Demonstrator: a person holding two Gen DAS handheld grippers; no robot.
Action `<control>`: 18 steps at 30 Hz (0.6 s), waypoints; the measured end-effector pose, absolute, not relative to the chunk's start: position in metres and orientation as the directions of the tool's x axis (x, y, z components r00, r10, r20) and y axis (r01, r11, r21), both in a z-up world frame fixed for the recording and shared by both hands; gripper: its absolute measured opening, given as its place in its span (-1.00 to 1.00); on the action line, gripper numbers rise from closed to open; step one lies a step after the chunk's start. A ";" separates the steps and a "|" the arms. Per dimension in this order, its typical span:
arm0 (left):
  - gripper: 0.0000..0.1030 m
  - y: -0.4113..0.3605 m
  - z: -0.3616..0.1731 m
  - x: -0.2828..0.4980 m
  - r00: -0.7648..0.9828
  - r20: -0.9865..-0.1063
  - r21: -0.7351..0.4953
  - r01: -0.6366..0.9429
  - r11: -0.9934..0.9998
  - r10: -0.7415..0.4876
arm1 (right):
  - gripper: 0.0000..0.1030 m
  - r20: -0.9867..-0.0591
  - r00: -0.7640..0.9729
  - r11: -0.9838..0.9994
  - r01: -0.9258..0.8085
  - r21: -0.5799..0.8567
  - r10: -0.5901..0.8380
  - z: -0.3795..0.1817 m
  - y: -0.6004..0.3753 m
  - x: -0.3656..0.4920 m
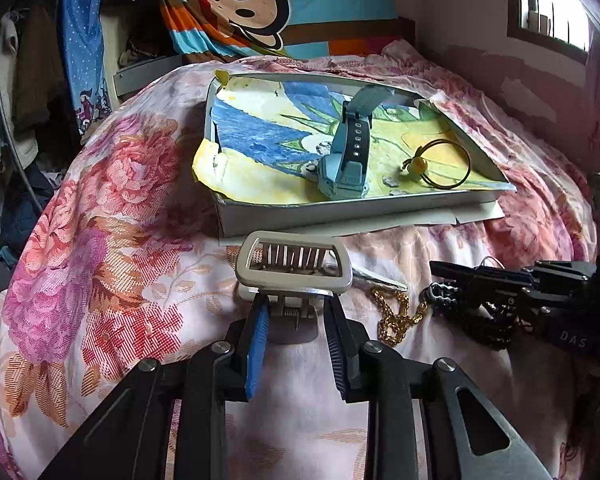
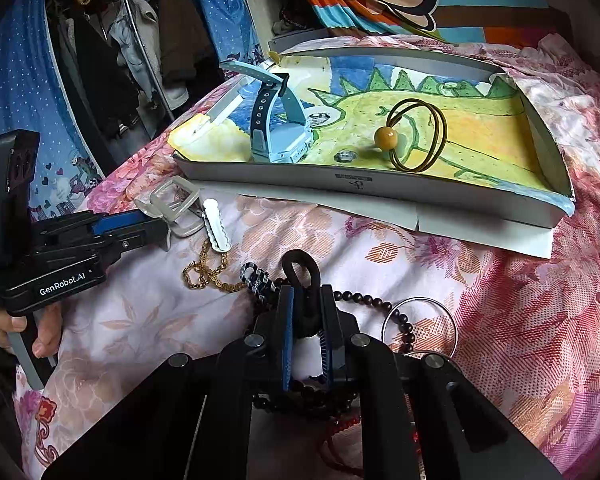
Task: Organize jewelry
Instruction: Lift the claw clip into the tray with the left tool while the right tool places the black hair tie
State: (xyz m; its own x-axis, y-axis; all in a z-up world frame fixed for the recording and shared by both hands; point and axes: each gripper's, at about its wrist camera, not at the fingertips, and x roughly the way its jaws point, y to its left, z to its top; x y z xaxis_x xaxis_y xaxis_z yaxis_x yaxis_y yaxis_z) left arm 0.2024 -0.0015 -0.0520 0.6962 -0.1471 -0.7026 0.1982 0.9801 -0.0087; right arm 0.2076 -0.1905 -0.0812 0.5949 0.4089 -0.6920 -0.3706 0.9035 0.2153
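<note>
My left gripper [image 1: 294, 310] is shut on a beige hair claw clip [image 1: 294, 262], held just in front of the white box tray [image 1: 340, 212]; the clip also shows in the right wrist view [image 2: 178, 204]. My right gripper [image 2: 306, 320] is shut on a black twisted ring piece [image 2: 300, 276] lying among dark beads [image 2: 364, 300]. The tray [image 2: 380, 188] holds a light blue watch [image 1: 346, 152] and a gold hair tie with a yellow bead [image 1: 444, 162]. A gold chain [image 1: 396, 316] and a white wavy clip [image 2: 216, 226] lie on the bedspread.
A silver bangle [image 2: 420, 328] lies right of my right gripper. The floral bedspread [image 1: 100, 220] covers the bed. A cartoon monkey blanket [image 1: 252, 0] hangs behind. Clothes hang at the left [image 2: 132, 48]. A window [image 1: 552, 0] is at the right.
</note>
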 end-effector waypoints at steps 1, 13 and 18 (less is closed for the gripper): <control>-0.57 -0.002 -0.052 0.202 0.697 -0.702 -0.009 0.199 0.980 -0.148 | -0.79 -0.692 0.595 0.903 -0.371 0.214 0.409 -0.081 -0.190 0.207; -0.58 -0.005 -0.050 0.198 0.708 -0.690 -0.012 0.200 0.980 -0.153 | -0.79 -0.682 0.601 0.901 -0.375 0.218 0.416 -0.083 -0.190 0.207; -0.58 -0.012 -0.046 0.191 0.719 -0.675 -0.011 0.213 0.977 -0.165 | -0.79 -0.666 0.612 0.897 -0.383 0.220 0.425 -0.081 -0.189 0.204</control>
State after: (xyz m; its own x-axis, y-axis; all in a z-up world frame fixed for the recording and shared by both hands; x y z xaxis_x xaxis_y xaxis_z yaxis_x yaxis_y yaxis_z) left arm 0.1909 -0.0124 -0.0457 0.7192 -0.1649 -0.6749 0.2133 0.9769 -0.0114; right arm 0.2044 -0.1894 -0.0807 0.6122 0.4254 -0.6665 -0.3834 0.8969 0.2203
